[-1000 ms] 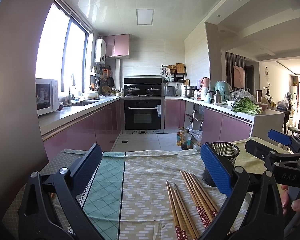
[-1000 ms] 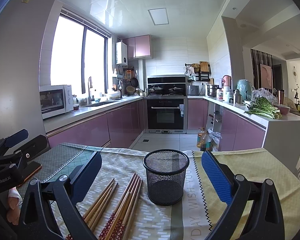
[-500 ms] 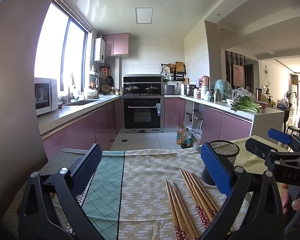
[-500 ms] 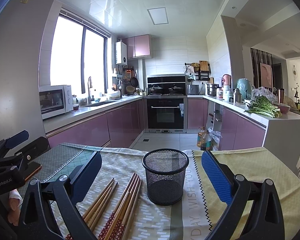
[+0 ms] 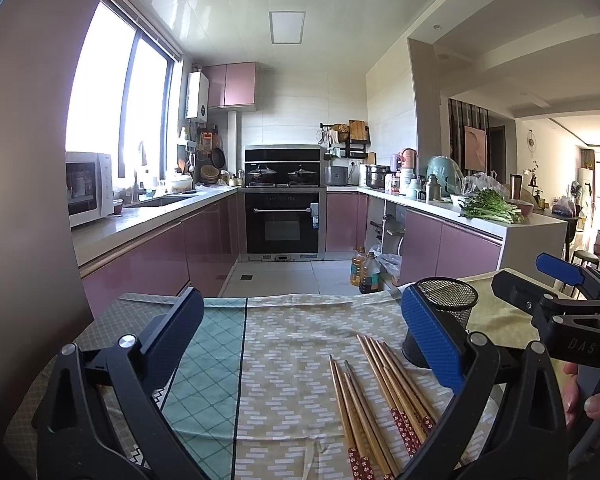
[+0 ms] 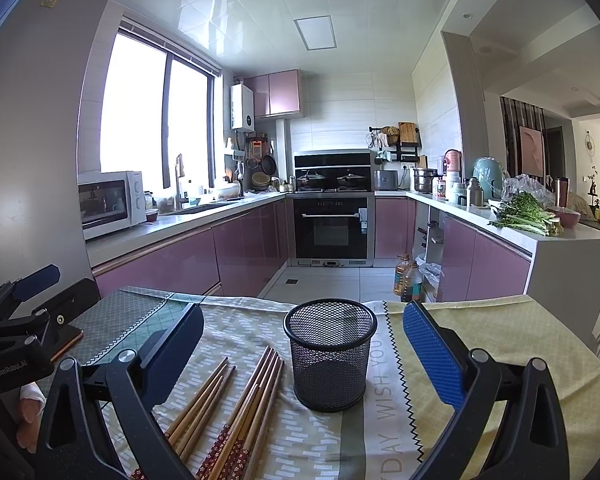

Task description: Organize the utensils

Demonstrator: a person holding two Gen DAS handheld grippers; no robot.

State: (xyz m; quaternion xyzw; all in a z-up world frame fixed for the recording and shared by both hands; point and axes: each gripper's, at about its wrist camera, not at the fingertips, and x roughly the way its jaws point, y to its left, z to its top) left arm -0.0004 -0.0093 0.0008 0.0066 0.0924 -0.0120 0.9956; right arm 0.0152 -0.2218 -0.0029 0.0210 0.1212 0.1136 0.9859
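Several wooden chopsticks [image 5: 380,396] with red patterned ends lie side by side on the tablecloth; in the right wrist view the chopsticks [image 6: 236,404] sit just left of a black mesh cup [image 6: 329,354]. The cup [image 5: 448,312] stands upright and looks empty. My left gripper [image 5: 300,344] hovers open above the cloth, left of the chopsticks, holding nothing. My right gripper [image 6: 302,354] is open too, its jaws spread wide on either side of the cup from behind, not touching it. Each gripper shows at the edge of the other's view.
A patchwork tablecloth [image 6: 480,328] covers the table, whose far edge [image 5: 292,298] drops to the kitchen floor. Beyond are purple cabinets [image 6: 244,248], an oven [image 6: 331,230] and counters. A person's hand [image 5: 592,400] holds the right gripper's handle.
Both views have tilted very slightly, so the cup and chopsticks sit a touch lower in frame. Neither gripper has opened, shut or taken hold of anything.
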